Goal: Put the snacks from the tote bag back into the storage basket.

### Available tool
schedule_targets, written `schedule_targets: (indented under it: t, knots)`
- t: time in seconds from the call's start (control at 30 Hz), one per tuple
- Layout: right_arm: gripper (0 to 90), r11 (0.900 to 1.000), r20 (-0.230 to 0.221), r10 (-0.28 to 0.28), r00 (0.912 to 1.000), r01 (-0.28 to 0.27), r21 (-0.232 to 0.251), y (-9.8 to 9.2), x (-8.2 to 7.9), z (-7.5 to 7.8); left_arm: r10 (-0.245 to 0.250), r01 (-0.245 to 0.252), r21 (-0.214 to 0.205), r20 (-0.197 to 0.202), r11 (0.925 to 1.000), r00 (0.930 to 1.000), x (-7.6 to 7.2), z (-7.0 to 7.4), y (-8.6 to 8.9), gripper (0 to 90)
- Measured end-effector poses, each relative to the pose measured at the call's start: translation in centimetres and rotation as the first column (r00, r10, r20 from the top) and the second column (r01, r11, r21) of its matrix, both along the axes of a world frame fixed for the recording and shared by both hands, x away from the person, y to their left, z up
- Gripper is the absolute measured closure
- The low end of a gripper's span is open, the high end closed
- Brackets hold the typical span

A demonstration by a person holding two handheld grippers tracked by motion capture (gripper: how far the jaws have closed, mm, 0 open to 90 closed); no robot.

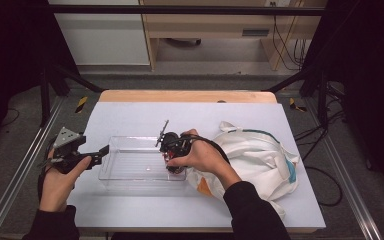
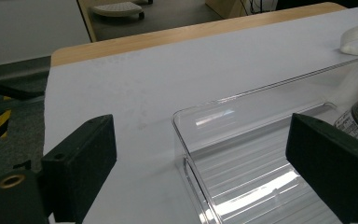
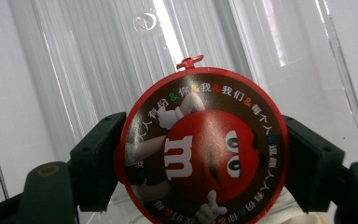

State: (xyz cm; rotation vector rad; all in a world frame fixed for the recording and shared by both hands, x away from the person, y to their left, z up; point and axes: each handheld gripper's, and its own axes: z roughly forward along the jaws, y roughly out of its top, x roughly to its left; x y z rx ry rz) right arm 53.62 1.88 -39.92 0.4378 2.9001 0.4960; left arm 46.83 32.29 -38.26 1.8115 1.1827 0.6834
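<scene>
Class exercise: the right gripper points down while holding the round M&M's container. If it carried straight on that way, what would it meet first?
Most likely the ribbed floor of the clear plastic tray, directly beyond the M&M's container clamped in the right gripper. How much gap remains is unclear.

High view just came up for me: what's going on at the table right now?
A person works with a gripper in each hand. The right gripper is shut on an M&M's candy tub, its fingers pressing either side below the red lid, and holds it inside the clear plastic tray at its right end. The left gripper is open, its fingers straddling the tray's left corner without pinching it. A white tote bag lies to the right of the tray.
</scene>
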Motion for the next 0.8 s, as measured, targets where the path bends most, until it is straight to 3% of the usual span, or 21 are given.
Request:
schedule_targets:
  t: [0.8]
  knots:
    - [23.9,0.9997,-0.003,0.011,0.9999,-0.011,-0.023,0.23,0.02,-0.69,-0.001,0.001,0.0,-0.001,1.0,1.0,0.01,-0.02,0.05,8.7]
